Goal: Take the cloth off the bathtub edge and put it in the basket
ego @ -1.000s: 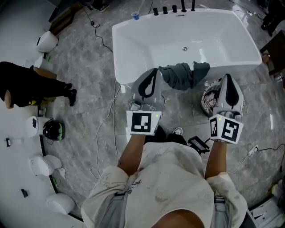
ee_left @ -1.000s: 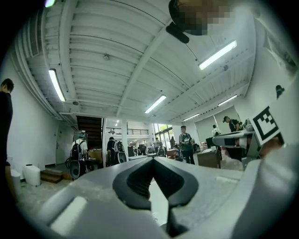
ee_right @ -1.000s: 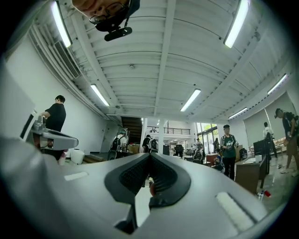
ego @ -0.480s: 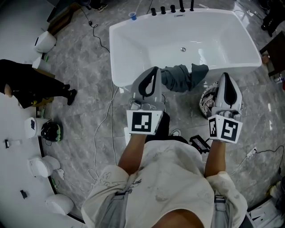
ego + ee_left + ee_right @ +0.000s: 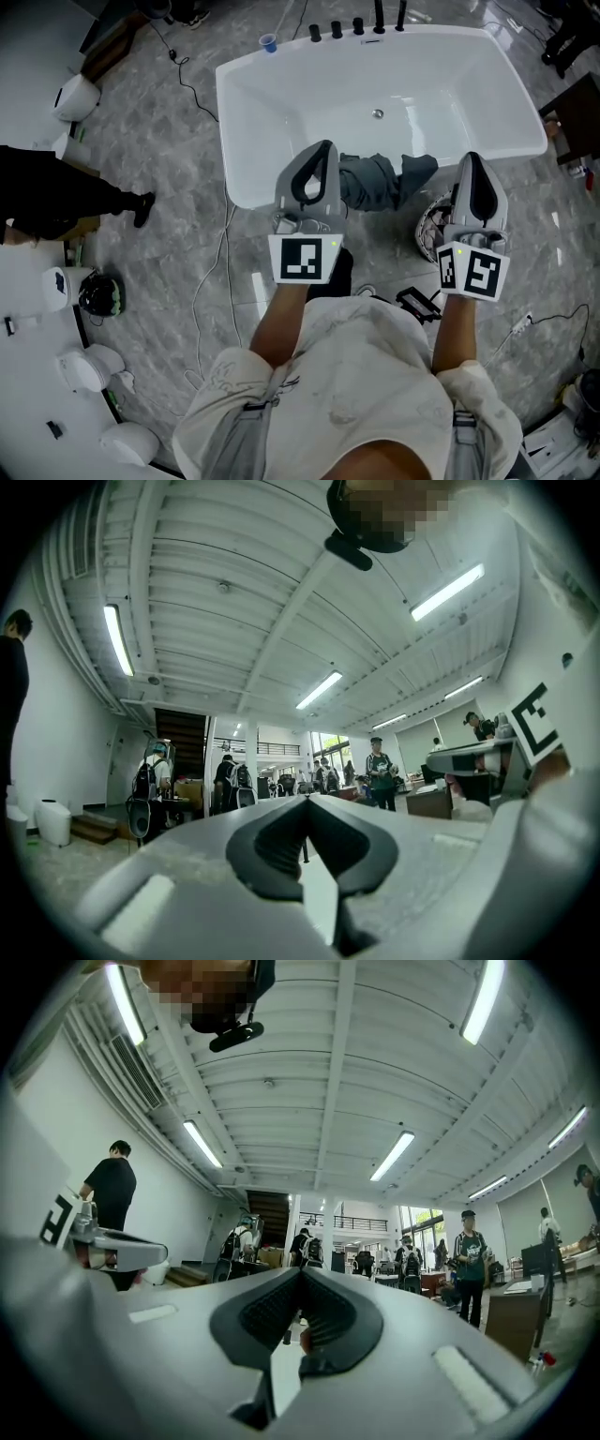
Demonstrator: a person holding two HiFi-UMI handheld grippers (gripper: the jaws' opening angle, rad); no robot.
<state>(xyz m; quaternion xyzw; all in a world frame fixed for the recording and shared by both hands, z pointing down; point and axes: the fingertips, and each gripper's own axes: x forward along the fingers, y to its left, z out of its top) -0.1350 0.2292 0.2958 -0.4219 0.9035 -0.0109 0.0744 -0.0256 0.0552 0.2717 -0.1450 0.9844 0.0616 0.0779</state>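
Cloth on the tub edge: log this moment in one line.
cloth: draped over bathtub edge, untouched | basket: on floor by bathtub | left gripper: shut, empty | right gripper: shut, empty

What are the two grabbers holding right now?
Nothing. The left gripper and right gripper are both shut with nothing between their jaws. The dark gray cloth hangs over the bathtub edge.

The bathtub [image 5: 281, 103] is recorded as plain white, the cloth [image 5: 370, 180] as dark grey-blue. The floor [image 5: 169, 169] is noted as grey, marbled. The basket [image 5: 431, 225] is patterned black and white. The left tongs [image 5: 322, 150] and right tongs [image 5: 472, 161] are shelled light grey, padded black, and marked with black-and-white squares. The cup [image 5: 268, 43] is noted as blue.
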